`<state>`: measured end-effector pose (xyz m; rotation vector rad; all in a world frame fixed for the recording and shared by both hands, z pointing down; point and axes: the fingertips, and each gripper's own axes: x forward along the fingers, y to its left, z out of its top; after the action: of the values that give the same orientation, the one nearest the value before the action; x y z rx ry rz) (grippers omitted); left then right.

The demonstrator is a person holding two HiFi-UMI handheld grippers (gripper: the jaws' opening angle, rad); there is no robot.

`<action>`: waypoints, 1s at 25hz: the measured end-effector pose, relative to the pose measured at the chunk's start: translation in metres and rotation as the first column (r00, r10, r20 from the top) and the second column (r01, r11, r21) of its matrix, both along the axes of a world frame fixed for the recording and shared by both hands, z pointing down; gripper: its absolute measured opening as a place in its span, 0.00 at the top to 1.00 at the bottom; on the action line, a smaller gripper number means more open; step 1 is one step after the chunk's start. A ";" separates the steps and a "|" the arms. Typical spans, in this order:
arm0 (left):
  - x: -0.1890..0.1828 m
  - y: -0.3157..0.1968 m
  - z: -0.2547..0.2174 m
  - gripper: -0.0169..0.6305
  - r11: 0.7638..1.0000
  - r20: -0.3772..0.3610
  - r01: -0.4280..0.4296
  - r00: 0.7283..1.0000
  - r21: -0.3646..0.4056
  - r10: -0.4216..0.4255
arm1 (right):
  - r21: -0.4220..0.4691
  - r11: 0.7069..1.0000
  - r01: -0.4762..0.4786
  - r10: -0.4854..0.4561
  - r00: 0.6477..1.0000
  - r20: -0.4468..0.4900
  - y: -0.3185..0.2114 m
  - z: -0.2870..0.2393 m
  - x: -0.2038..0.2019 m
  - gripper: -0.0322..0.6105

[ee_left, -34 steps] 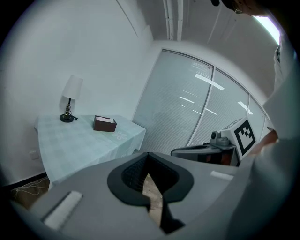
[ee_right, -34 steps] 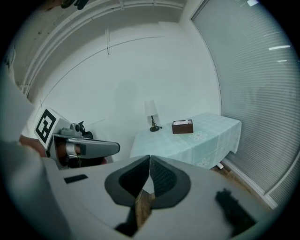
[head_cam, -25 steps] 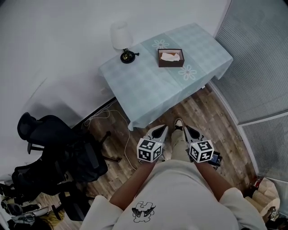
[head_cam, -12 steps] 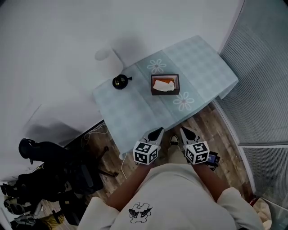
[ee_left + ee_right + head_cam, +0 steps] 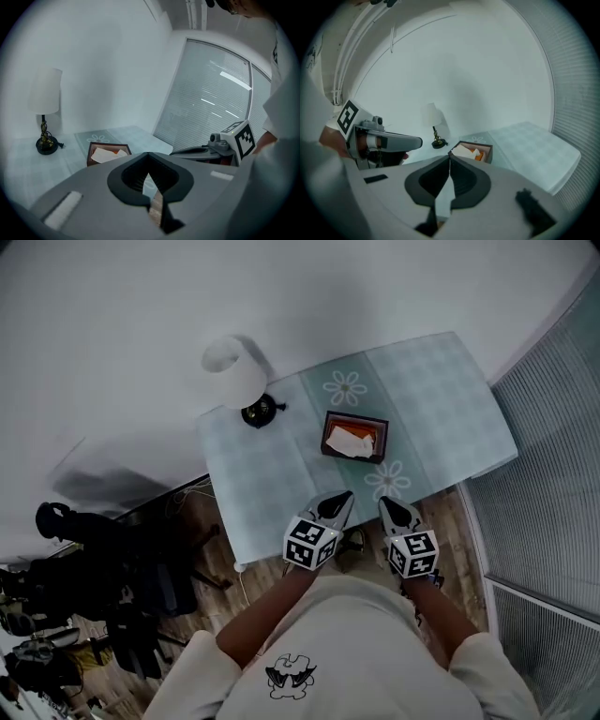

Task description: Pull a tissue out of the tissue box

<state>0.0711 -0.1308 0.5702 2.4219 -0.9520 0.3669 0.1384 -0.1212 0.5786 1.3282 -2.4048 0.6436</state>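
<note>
Everything is lit by cool, even, rather dim light. A soft shadow is thrown on the wall (image 5: 112, 474) left of the lamp (image 5: 234, 371). Bright streaks are seen on the blinds (image 5: 220, 93). Table (image 5: 450, 399) edges are bowed by the wide lens. Both gripper views are ringed by black vignetting, and the left gripper (image 5: 149, 161) and right gripper (image 5: 450, 161) are rendered soft.

We see a soft cloth (image 5: 441, 399) on the table, matt, w/ checks & flowers. The tissue box (image 5: 354, 420) looks like dark smooth wood, tho we can't be sure. The tissue (image 5: 349, 441) in it is thin crinkly paper. The lamp (image 5: 236, 373) has a matt white shade & a shiny black foot. The floor (image 5: 202, 535) is wood planks. The left gripper (image 5: 339, 498) & right gripper (image 5: 392, 507) look like matt grey plastic, w/ black ribbed pads (image 5: 133, 177) inside.
</note>
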 end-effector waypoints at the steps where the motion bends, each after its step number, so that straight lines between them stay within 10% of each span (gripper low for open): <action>1: -0.001 -0.003 0.002 0.96 1.000 0.000 -0.001 1.000 -0.008 0.001 | -0.003 1.000 -0.002 0.002 1.000 0.000 -0.003 0.001 -0.001 0.93; 25: -0.013 -0.065 0.036 0.96 0.998 0.012 -0.024 1.000 -0.060 0.025 | -0.003 0.999 -0.043 0.043 0.997 -0.064 -0.066 0.018 -0.016 0.93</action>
<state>0.0581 -0.1962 0.6065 2.3811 -0.9045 0.4138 0.1228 -0.1876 0.5967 1.3809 -2.3290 0.6076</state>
